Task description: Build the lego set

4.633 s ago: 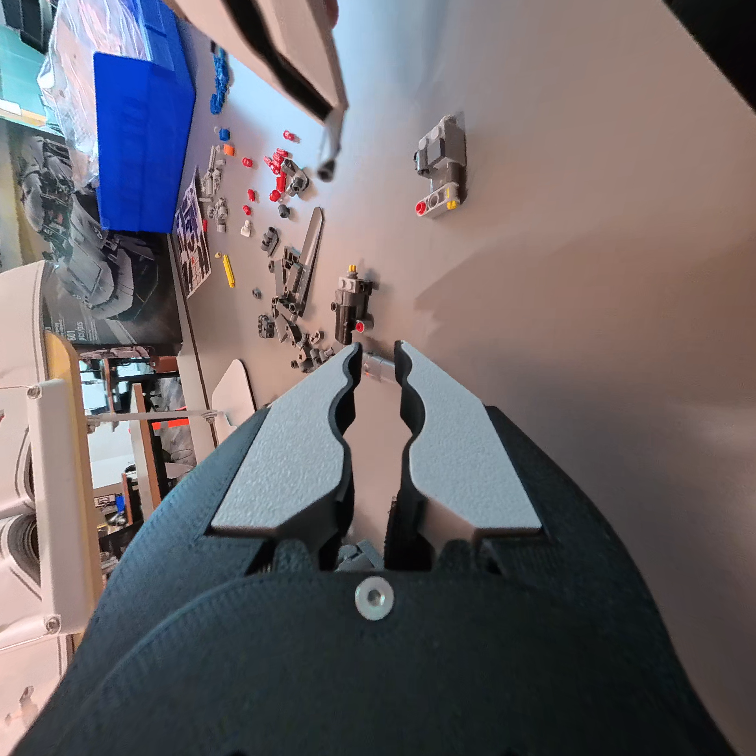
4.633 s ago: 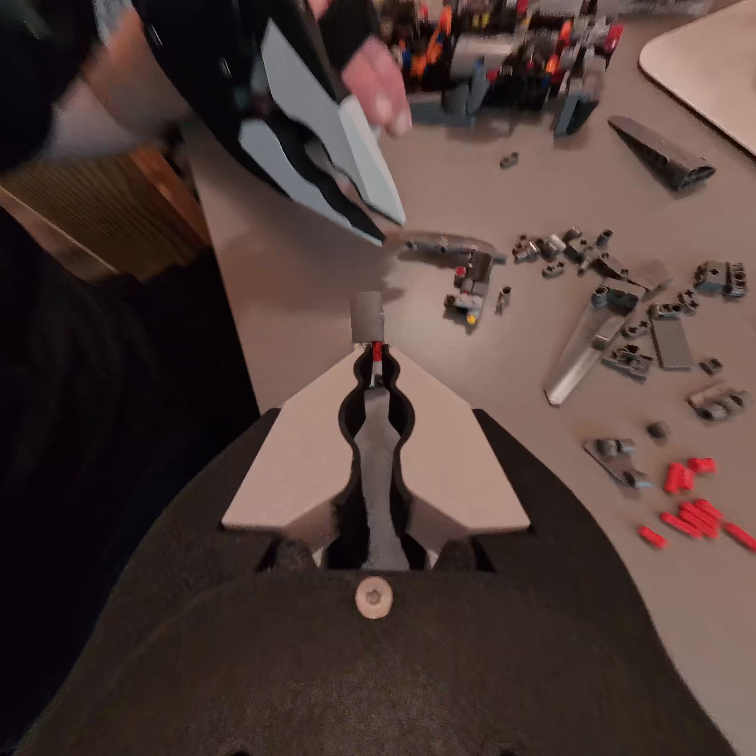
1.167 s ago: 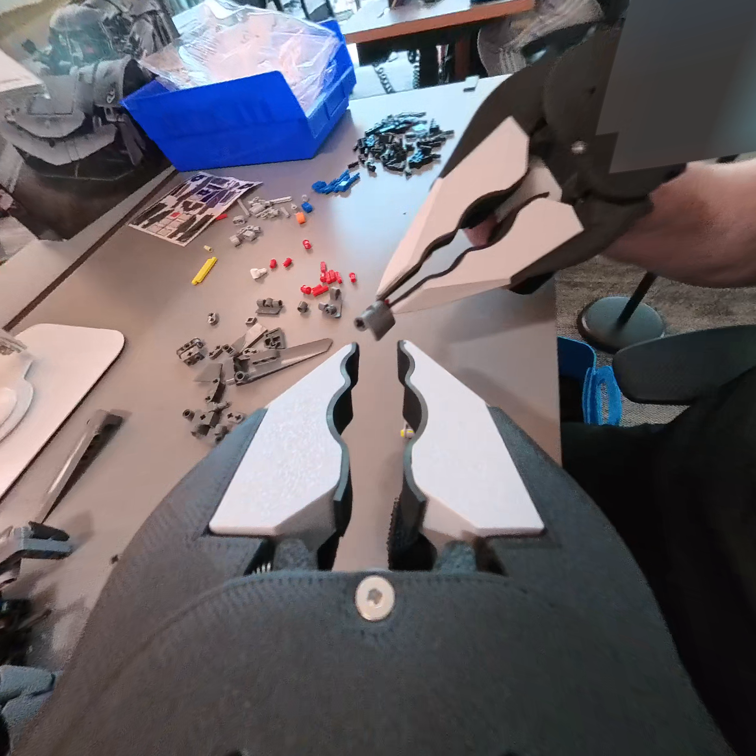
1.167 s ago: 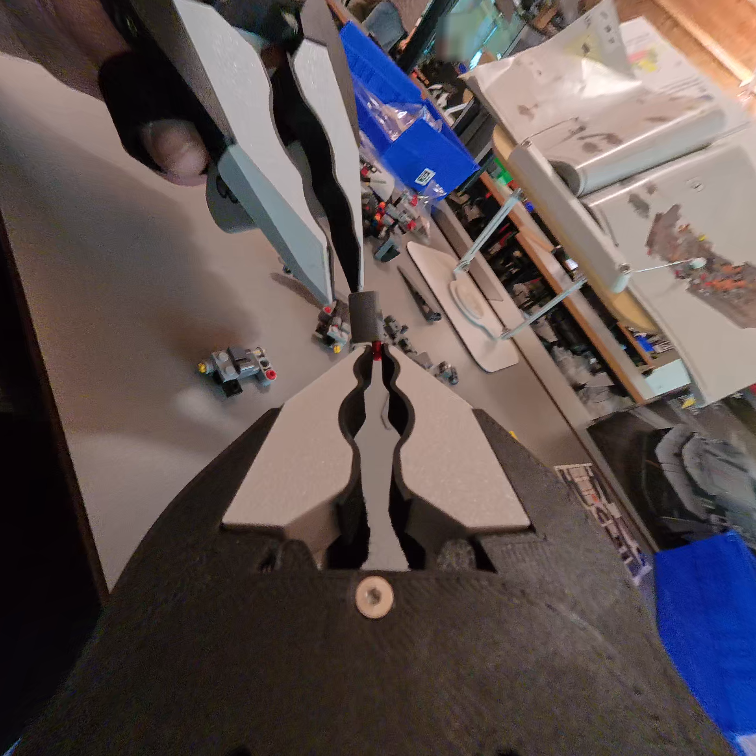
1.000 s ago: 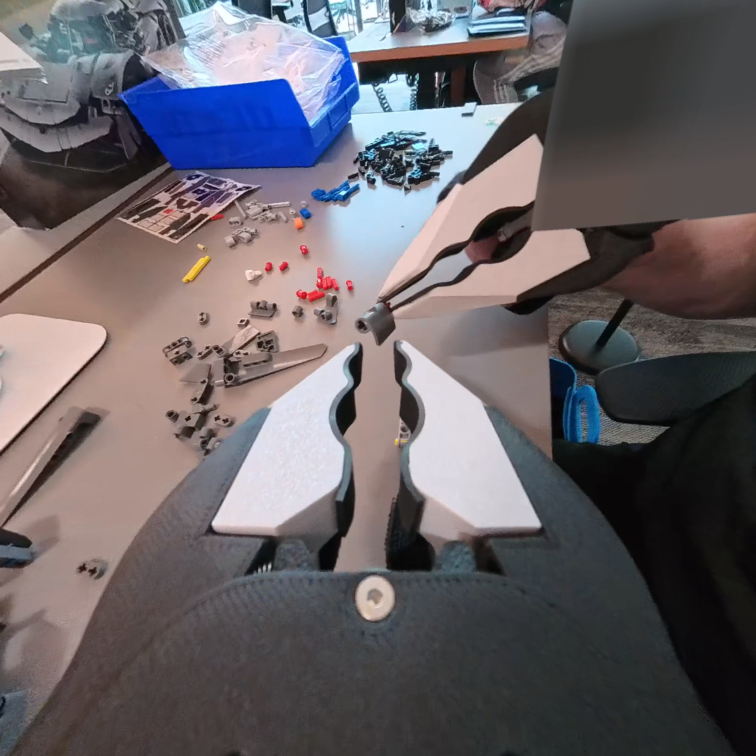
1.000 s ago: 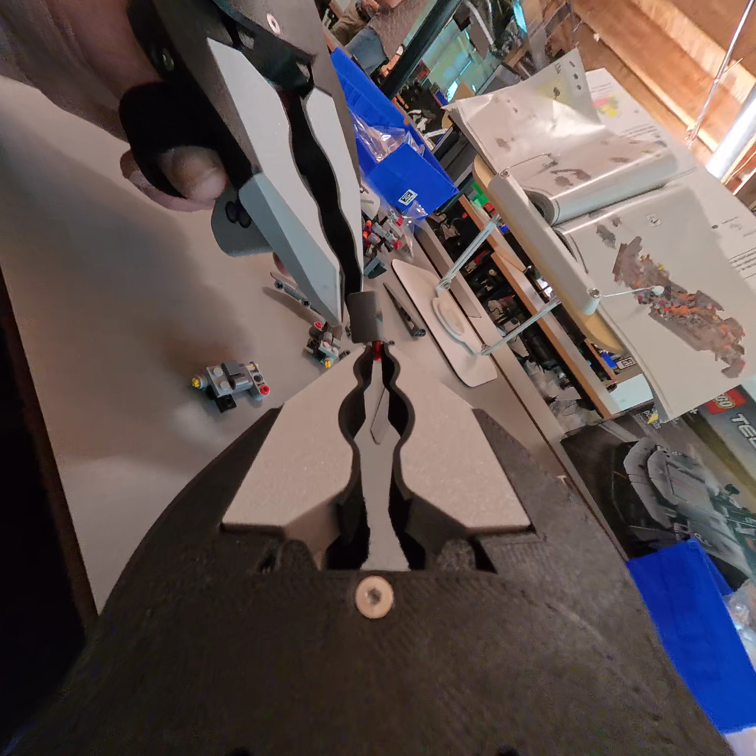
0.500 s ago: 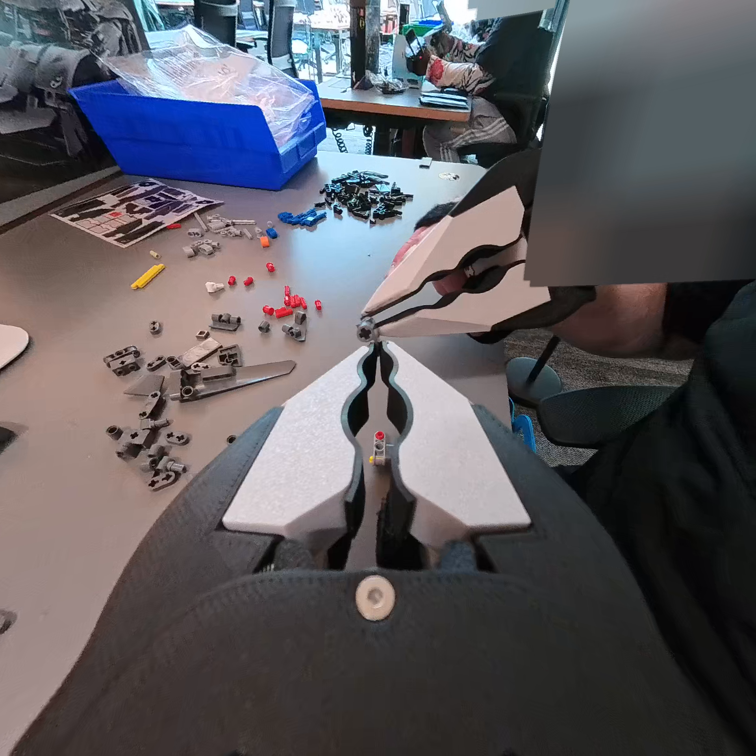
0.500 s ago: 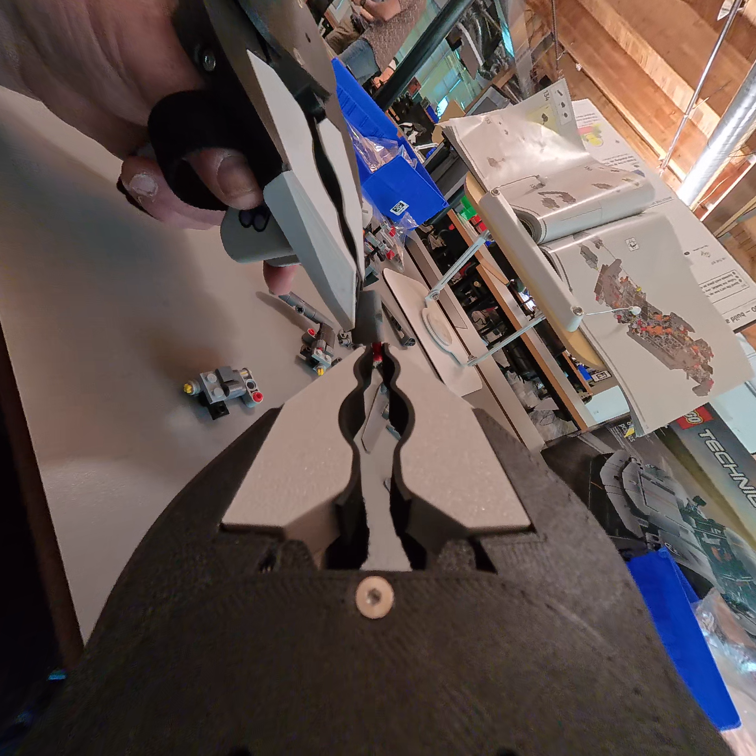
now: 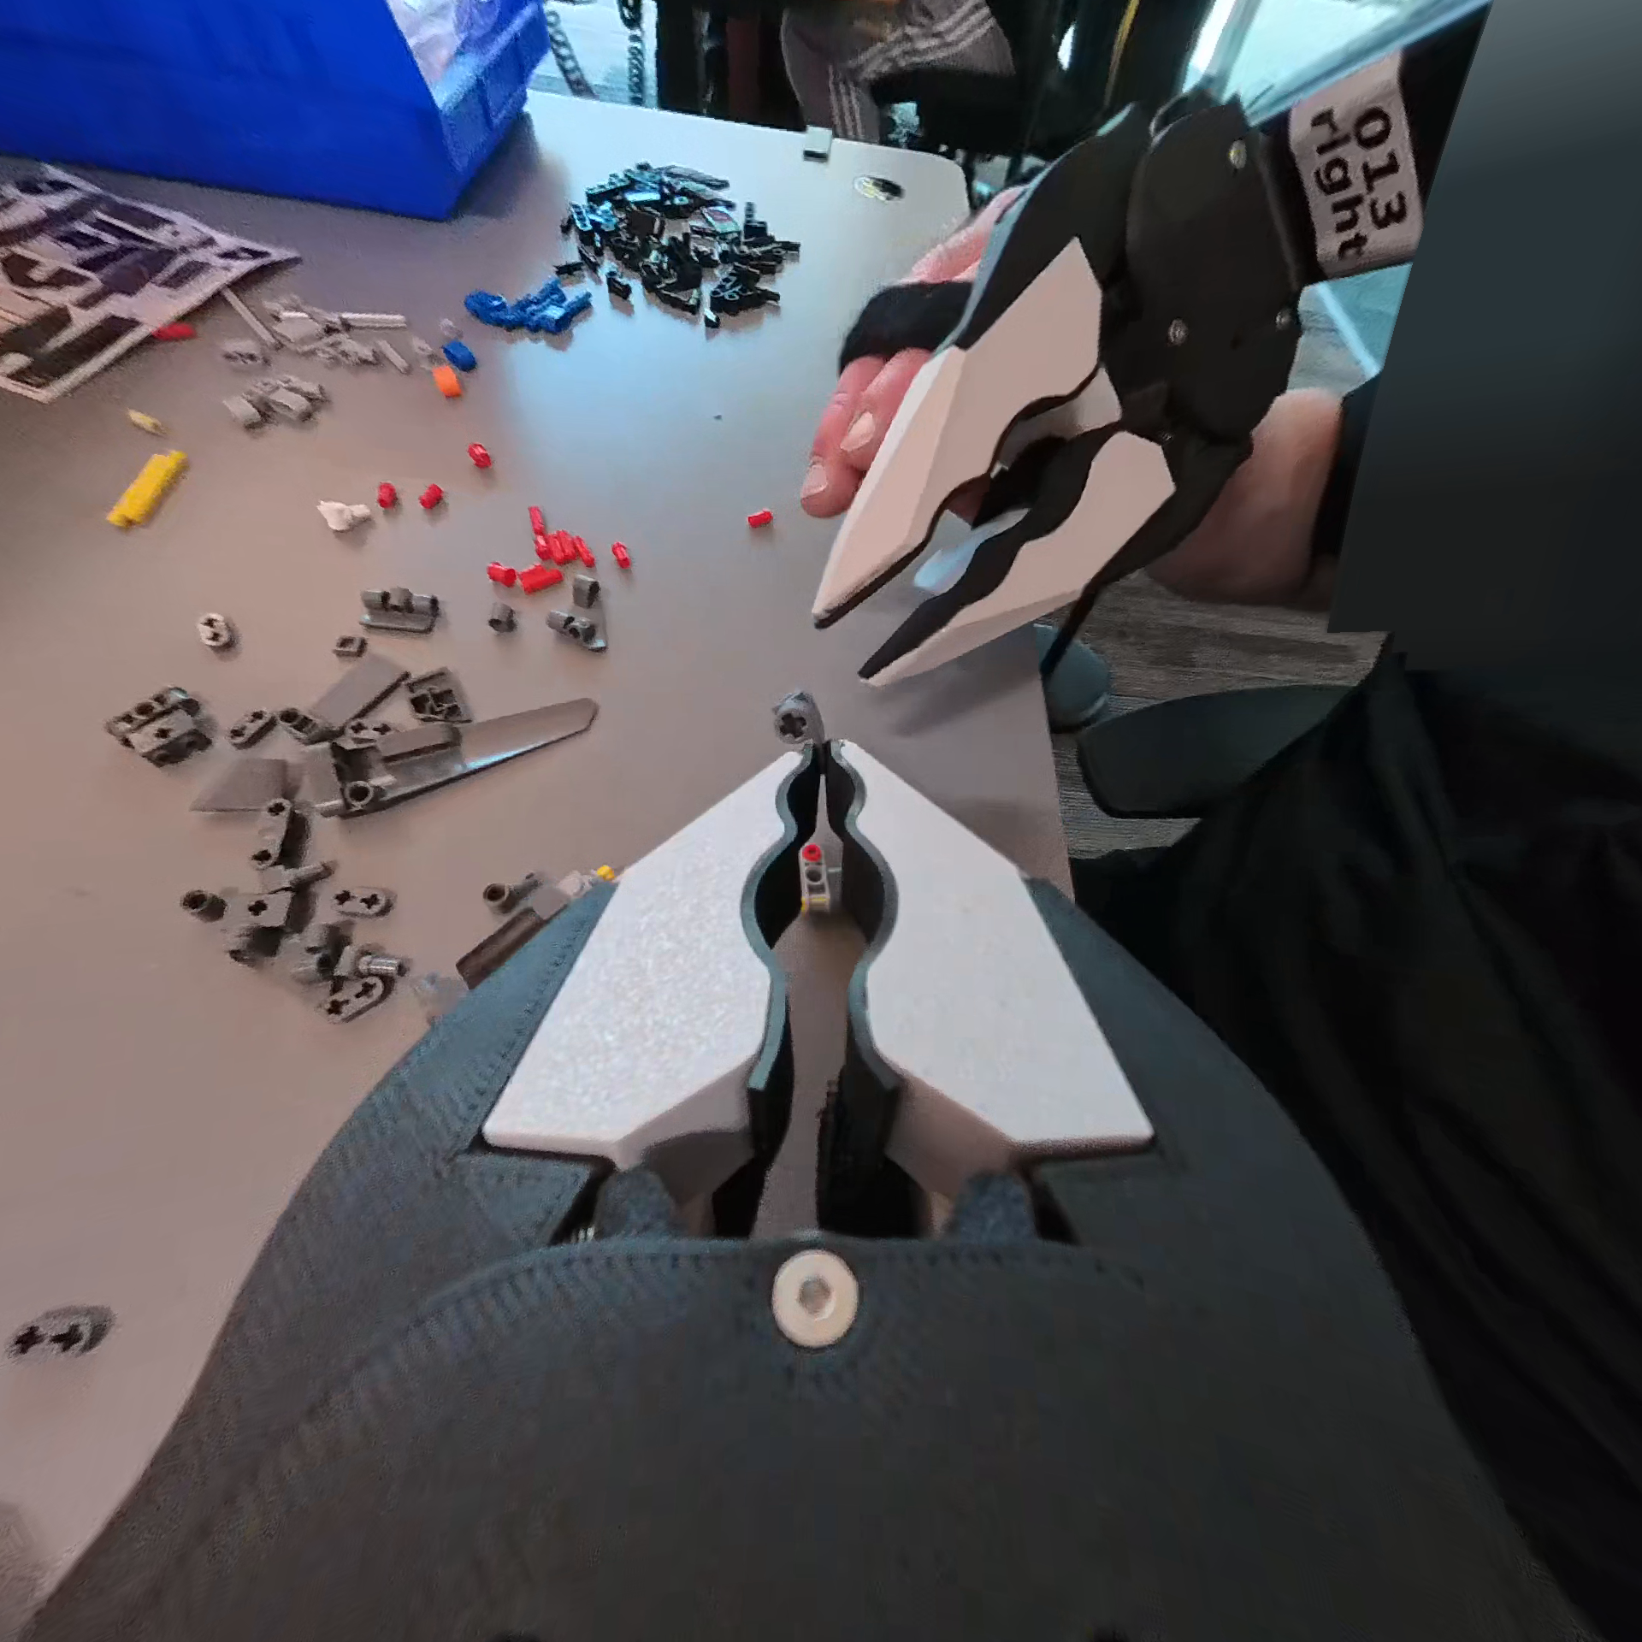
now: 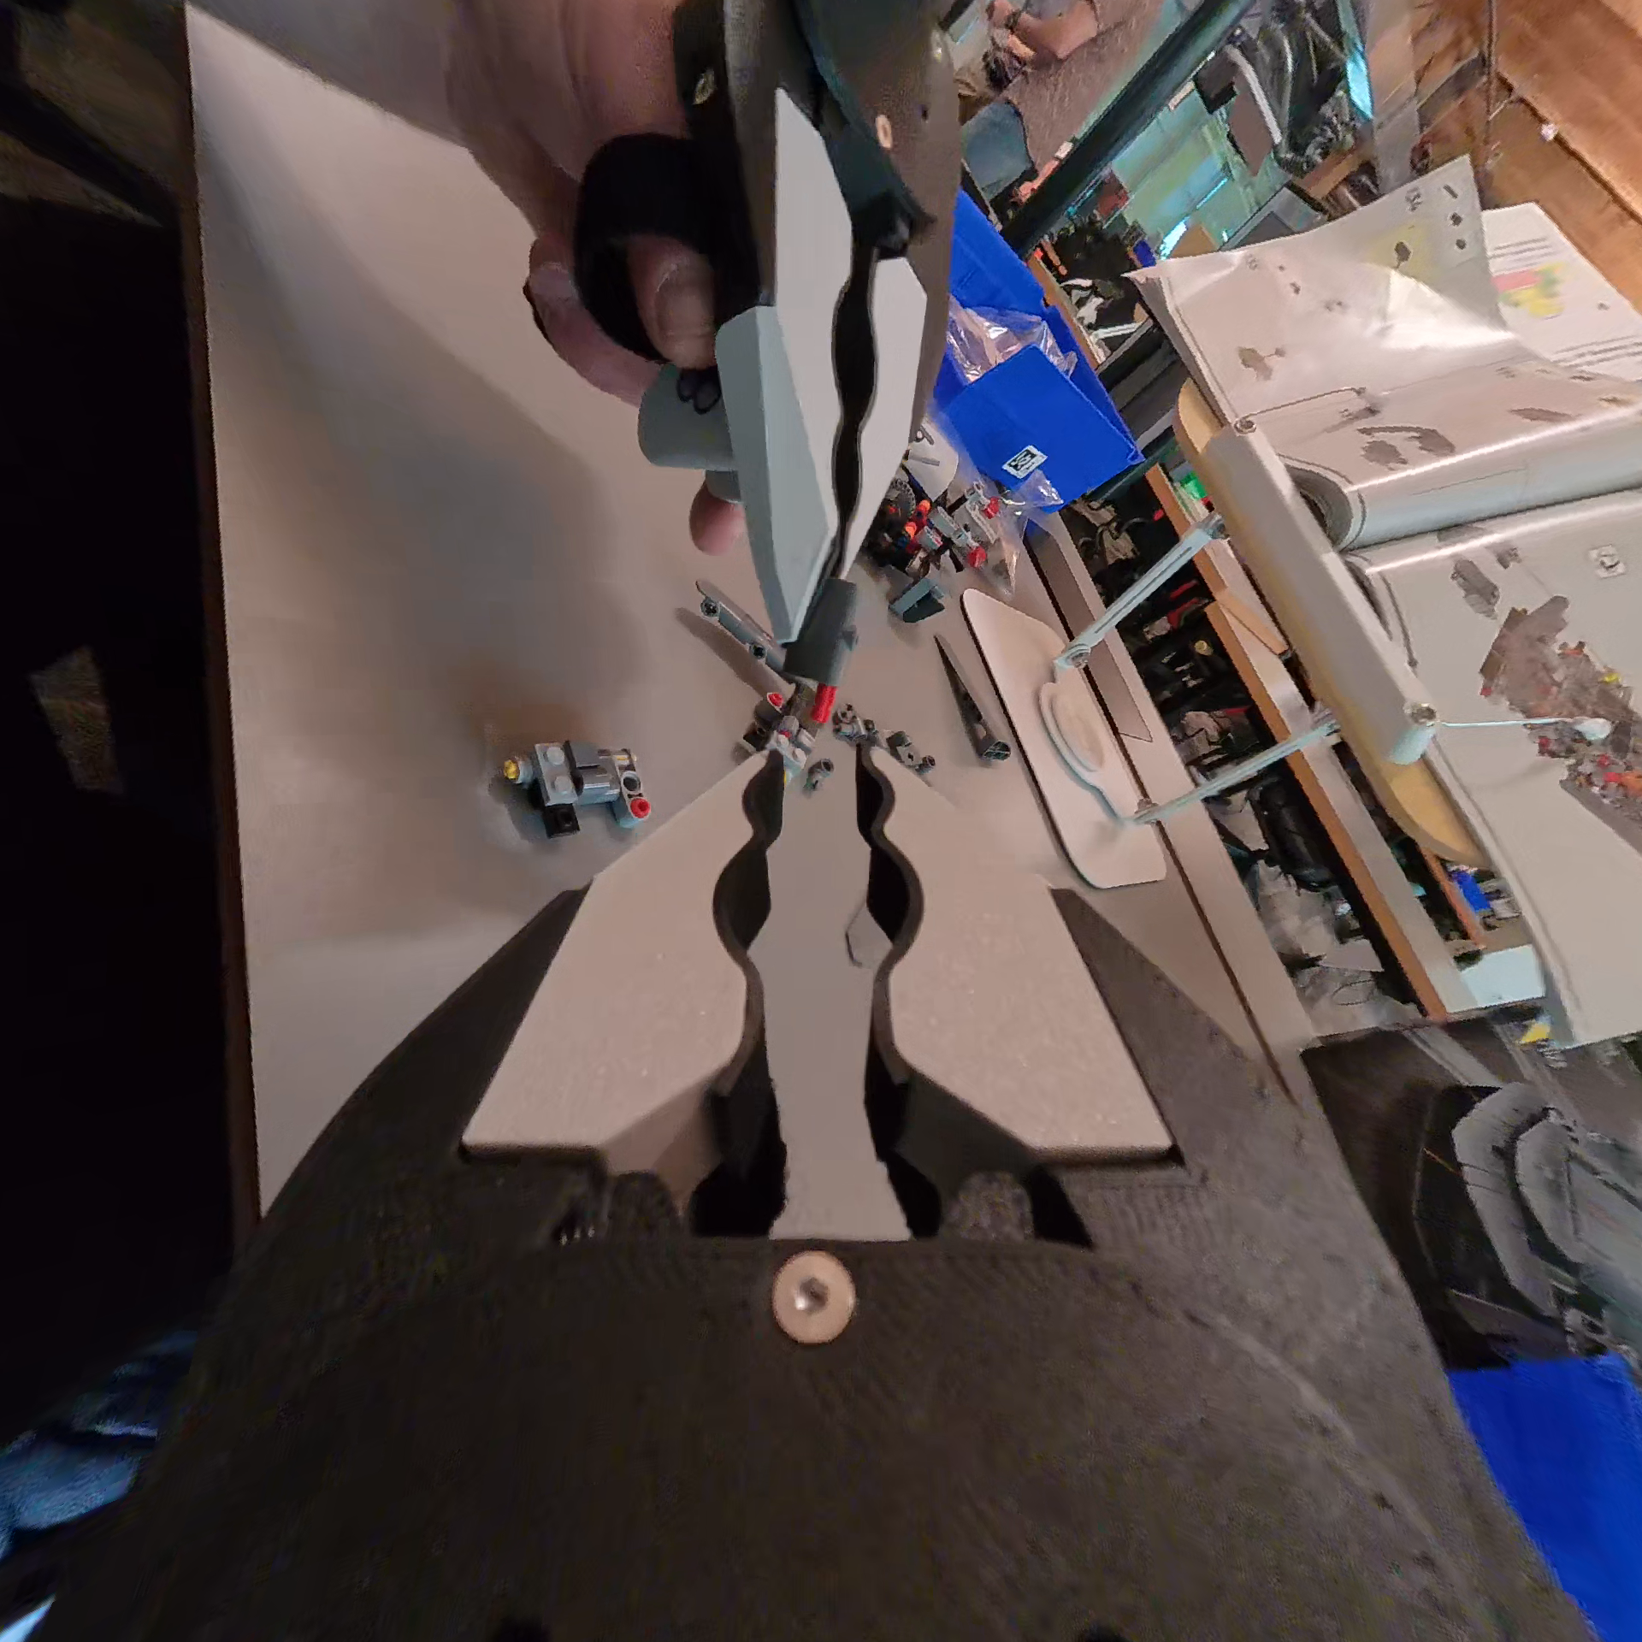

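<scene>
L gripper (image 9: 822, 751): jaws closed on dk-grey cylindrical connector (image 9: 797, 716) w/ red pin (image 10: 824, 699) at far end, held above grey surface (image 9: 693, 426). R gripper (image 10: 816, 762): jaws apart, bare, just beside connector. Below: small grey block assy (image 10: 577, 777), loose grey pcs (image 9: 355, 746), red pins (image 9: 551, 560); blue bin (image 9: 267, 98) at far edge.

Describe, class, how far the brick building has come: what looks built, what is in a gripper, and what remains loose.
Built: a small grey block assembly sits on the table. In hand: the left gripper is shut on a dark grey connector with a red pin in its end; the right gripper is open and holds nothing. Left: many grey pieces, red pins and black pieces lie loose.
</scene>
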Demonstrator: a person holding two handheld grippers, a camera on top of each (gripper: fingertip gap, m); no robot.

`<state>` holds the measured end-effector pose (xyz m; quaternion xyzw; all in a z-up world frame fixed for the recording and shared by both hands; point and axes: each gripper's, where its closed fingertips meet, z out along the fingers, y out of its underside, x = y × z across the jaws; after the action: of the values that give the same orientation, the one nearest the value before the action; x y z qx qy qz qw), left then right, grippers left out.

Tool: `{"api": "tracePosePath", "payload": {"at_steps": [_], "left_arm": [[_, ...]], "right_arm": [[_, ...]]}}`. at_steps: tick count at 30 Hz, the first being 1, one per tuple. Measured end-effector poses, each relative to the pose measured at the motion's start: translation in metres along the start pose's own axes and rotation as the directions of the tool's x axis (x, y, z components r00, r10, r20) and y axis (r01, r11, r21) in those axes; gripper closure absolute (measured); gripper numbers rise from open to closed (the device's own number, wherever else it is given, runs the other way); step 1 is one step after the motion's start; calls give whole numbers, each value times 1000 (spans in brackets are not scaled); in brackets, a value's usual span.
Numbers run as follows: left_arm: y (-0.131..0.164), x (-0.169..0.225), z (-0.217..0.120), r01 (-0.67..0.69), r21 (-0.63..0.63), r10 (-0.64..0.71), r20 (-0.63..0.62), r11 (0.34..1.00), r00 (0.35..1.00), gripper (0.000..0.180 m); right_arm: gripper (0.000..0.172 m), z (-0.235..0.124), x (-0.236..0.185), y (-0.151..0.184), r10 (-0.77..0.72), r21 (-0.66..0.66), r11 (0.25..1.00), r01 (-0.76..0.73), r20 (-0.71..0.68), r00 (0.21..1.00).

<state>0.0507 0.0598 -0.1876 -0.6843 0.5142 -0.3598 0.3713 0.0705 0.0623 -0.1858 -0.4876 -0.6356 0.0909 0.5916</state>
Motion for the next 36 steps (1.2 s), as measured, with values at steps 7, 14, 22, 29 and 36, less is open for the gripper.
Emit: {"api": "tracePosePath", "payload": {"at_steps": [7, 14, 22, 29, 36], "left_arm": [[7, 1, -3, 53, -54, -57, -91, 997, 994, 180], [12, 7, 1, -141, -180, 126, -93, 974, 988, 180], [13, 11, 6, -331, -307, 307, -126, 892, 943, 180], [9, 4, 6, -366, -312, 357, -86, 877, 930, 180], [3, -8, 3, -320, -247, 357, 124, 915, 926, 166]], "right_arm": [[156, 4, -6, -2, -89, 8, 996, 88, 54, 995], [158, 9, -8, -17, 252, 36, 960, -277, 318, 914], [166, 18, -14, -20, 392, -24, 890, -455, 550, 738], [168, 20, -8, -20, 481, -47, 824, -565, 585, 653], [168, 17, 11, -24, 594, -11, 673, -739, 604, 532]]}}
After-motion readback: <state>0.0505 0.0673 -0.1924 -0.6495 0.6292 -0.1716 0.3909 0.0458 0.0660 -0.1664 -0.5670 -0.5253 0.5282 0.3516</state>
